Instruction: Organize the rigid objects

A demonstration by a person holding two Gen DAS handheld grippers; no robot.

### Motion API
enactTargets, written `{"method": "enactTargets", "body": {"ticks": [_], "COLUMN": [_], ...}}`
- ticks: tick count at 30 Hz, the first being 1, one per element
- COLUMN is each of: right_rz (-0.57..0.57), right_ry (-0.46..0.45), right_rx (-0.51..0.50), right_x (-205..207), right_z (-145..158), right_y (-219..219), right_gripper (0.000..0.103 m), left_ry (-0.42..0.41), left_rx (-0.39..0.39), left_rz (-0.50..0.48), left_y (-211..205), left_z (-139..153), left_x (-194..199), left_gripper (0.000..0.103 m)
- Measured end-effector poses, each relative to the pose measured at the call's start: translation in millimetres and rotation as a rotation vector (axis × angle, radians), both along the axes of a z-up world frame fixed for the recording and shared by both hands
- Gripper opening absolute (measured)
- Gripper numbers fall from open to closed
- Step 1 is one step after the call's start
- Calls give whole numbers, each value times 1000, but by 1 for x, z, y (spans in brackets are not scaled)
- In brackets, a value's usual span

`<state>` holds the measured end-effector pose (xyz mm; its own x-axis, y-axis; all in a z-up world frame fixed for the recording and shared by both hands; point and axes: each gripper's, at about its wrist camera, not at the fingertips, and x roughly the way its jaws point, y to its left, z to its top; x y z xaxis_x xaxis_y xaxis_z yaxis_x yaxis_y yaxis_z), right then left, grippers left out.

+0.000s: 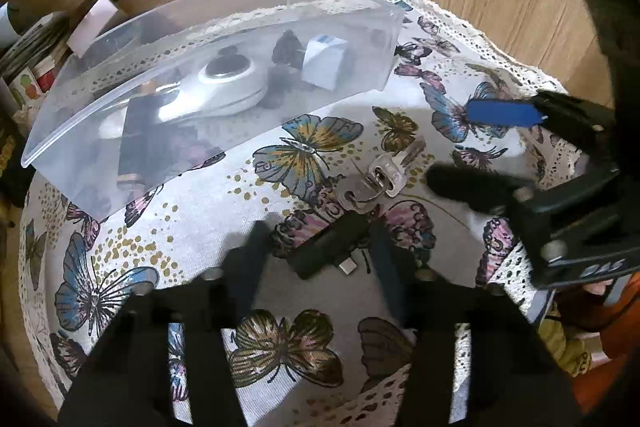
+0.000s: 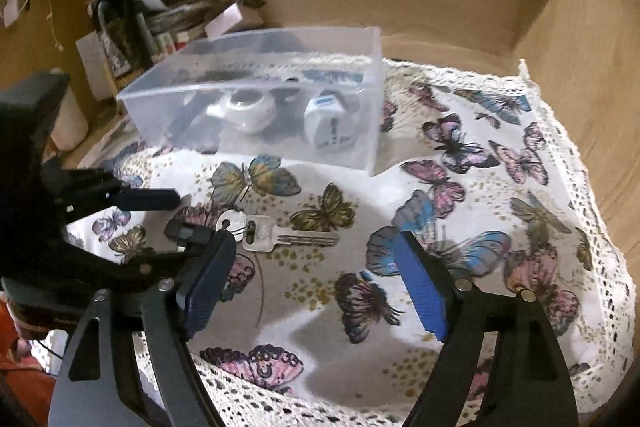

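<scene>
There is one clear box [image 1: 208, 75] on one butterfly cloth [image 1: 224, 203], and inside it sit one white round thing [image 1: 234, 83], one white cube with blue on it [image 1: 324, 61] and one dark flat thing [image 1: 138, 131] — other bits in there are too dark to count. On the cloth lie two keys [image 2: 276, 233] joined on a ring, and one small black plug thing [image 1: 326, 249]. Two grippers show — the left gripper [image 1: 320, 243] and the right gripper [image 2: 316, 291] — and each has two fingers.

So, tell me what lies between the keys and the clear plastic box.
Only butterfly tablecloth: the stretch between the keys and the clear plastic box is bare of objects, seen best in the right wrist view.
</scene>
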<state>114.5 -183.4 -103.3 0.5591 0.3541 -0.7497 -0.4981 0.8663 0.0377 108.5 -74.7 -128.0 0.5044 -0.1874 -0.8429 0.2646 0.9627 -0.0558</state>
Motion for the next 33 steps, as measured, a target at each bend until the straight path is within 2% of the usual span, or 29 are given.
{"method": "enactTargets", "body": {"ticks": [3, 8, 9, 11, 16, 19, 33], "right_rz": [22, 29, 23, 29, -2, -19, -64], "right_ry": [29, 71, 56, 49, 39, 17, -192], "right_rx": [-16, -60, -73, -72, -52, -20, 70], "right_x": [5, 14, 13, 12, 14, 12, 1], "right_z": [-8, -21, -20, -20, -17, -9, 58], "right_y": [10, 24, 26, 26, 20, 15, 3], "right_gripper": [79, 77, 68, 59, 59, 59, 59], "left_ry": [-3, -7, -9, -13, -50, -76, -253], "left_rx": [-19, -52, -63, -79, -87, -92, -106], "left_rz": [10, 54, 62, 78, 97, 107, 148], "left_y": [9, 27, 30, 36, 42, 45, 64], "left_z": [3, 6, 7, 9, 17, 25, 82], "left_x": [-3, -6, -7, -9, -12, -13, -22], "left_gripper": [19, 19, 19, 19, 19, 19, 19]}}
